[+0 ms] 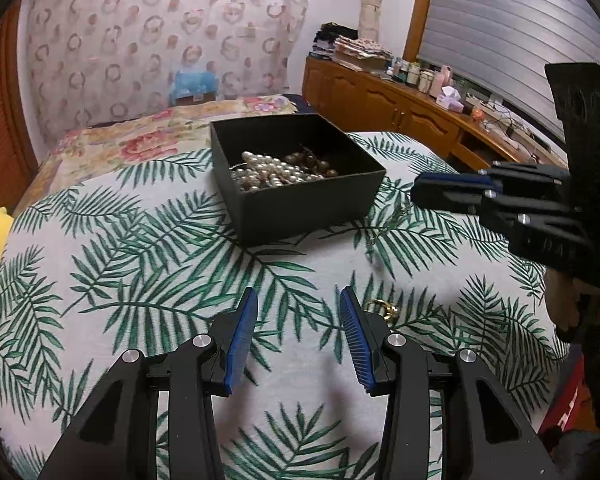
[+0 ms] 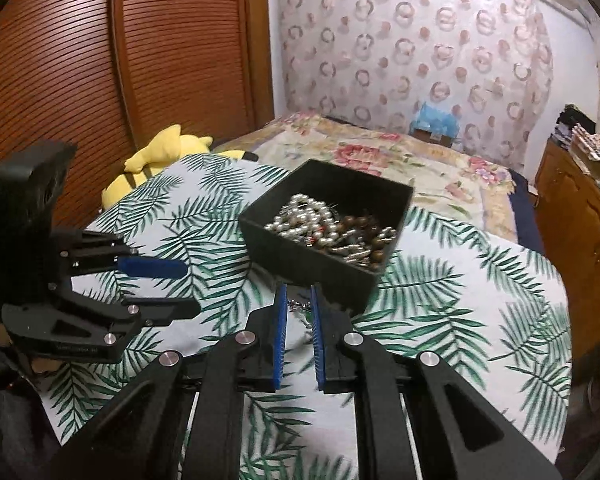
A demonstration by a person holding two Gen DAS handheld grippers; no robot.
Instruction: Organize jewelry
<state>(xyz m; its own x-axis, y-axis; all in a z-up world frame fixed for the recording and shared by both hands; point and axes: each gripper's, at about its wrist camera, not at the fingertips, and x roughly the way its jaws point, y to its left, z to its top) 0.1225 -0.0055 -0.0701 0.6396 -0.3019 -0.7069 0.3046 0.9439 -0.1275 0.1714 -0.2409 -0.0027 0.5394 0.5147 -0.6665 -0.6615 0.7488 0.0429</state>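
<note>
A black box (image 1: pixel 300 204) on a leaf-print cloth holds pearl strands (image 1: pixel 266 174) and brown beads (image 1: pixel 312 162); it also shows in the right wrist view (image 2: pixel 312 260). My left gripper (image 1: pixel 299 300) is open and empty above the cloth, with a gold ring (image 1: pixel 382 309) just right of its right finger. My right gripper (image 2: pixel 299 294) is nearly shut, its fingers around a thin silver chain (image 2: pixel 298 308) by the box's near wall. In the left wrist view this chain (image 1: pixel 386 228) hangs from the right gripper (image 1: pixel 420 194).
The leaf-print cloth (image 1: pixel 140 280) covers a round surface. A yellow plush toy (image 2: pixel 160 164) lies at its far left edge. A floral bedspread (image 2: pixel 380 148) lies behind. A wooden dresser (image 1: pixel 400 108) with clutter stands at right.
</note>
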